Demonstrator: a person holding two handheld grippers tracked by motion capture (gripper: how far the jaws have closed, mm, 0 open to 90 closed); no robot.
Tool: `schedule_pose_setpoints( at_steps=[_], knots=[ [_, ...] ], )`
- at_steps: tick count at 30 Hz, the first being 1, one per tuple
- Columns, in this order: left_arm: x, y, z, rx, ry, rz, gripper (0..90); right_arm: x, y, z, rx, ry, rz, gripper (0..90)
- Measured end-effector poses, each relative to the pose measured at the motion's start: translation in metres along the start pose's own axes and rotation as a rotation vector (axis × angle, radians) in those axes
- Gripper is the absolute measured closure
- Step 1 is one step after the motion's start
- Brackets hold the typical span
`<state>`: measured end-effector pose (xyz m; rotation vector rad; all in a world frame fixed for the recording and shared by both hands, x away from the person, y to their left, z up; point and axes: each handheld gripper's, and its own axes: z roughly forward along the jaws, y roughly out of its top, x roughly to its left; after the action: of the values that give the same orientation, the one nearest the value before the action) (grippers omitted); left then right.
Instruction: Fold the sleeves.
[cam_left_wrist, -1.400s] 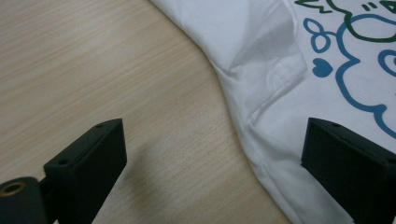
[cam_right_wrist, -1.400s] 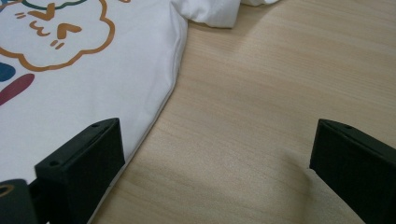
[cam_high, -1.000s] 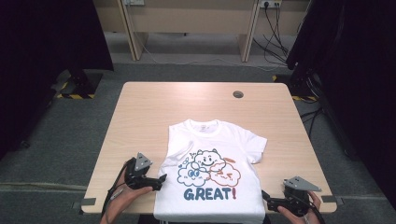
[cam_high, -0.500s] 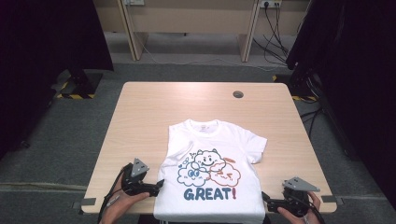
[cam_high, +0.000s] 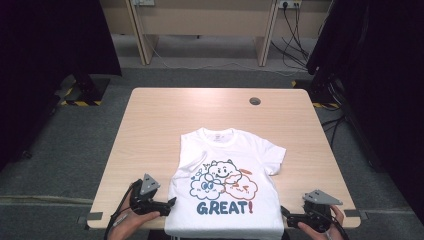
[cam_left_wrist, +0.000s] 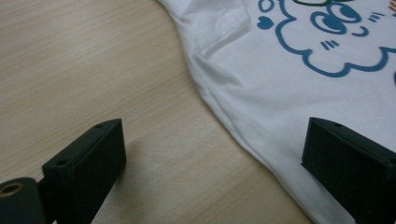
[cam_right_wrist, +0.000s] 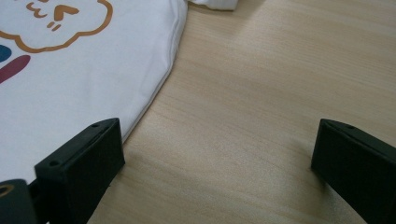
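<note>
Shirt: I see the white shirt (cam_high: 227, 185) lying flat, print up, in the lower middle of the high view, its collar toward the top of the frame and its hem hanging just over the near edge of the surface (cam_high: 165, 120).
Print: cartoon clouds in blue and orange above the word GREAT! in blue with a red mark.
Sleeves: the one on the right of the frame spreads out to the side; the one on the left looks folded in against the body, though I can't be sure from this height.
Left hand-held gripper (cam_high: 170, 204): at the lower left of the high view, held in my left hand (cam_high: 131, 216), its jaws pointing at the shirt's left side seam.
Left jaws: wide apart in the left gripper view; one sits over bare wood at the lower left, the other over white cloth at the lower right, with the shirt's edge running between them.
Right hand-held gripper (cam_high: 286, 214): at the lower right of the high view, in my right hand (cam_high: 325, 227), just beside the hem's right corner.
Right jaws: wide apart; the left one sits at the shirt's edge, the right one over bare wood.
Grip: neither is clamped on anything.
</note>
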<state>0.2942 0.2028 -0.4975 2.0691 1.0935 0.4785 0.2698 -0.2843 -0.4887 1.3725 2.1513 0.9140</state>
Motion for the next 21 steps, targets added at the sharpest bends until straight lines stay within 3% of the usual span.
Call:
schedule_pose_setpoints(
  at_steps=[5,14,21],
  knots=[
    [-0.001,-0.005,0.0,-0.032,0.003,-0.004,3.4,-0.001,-0.001,-0.001,0.004,0.004,-0.005,2.6],
    [-0.002,-0.006,0.0,-0.045,0.009,-0.008,3.4,-0.003,0.001,-0.001,-0.002,0.015,0.012,3.0],
    [-0.002,-0.006,0.0,-0.045,0.008,-0.006,3.4,-0.013,0.023,0.003,-0.045,0.002,0.052,3.0]
  ],
)
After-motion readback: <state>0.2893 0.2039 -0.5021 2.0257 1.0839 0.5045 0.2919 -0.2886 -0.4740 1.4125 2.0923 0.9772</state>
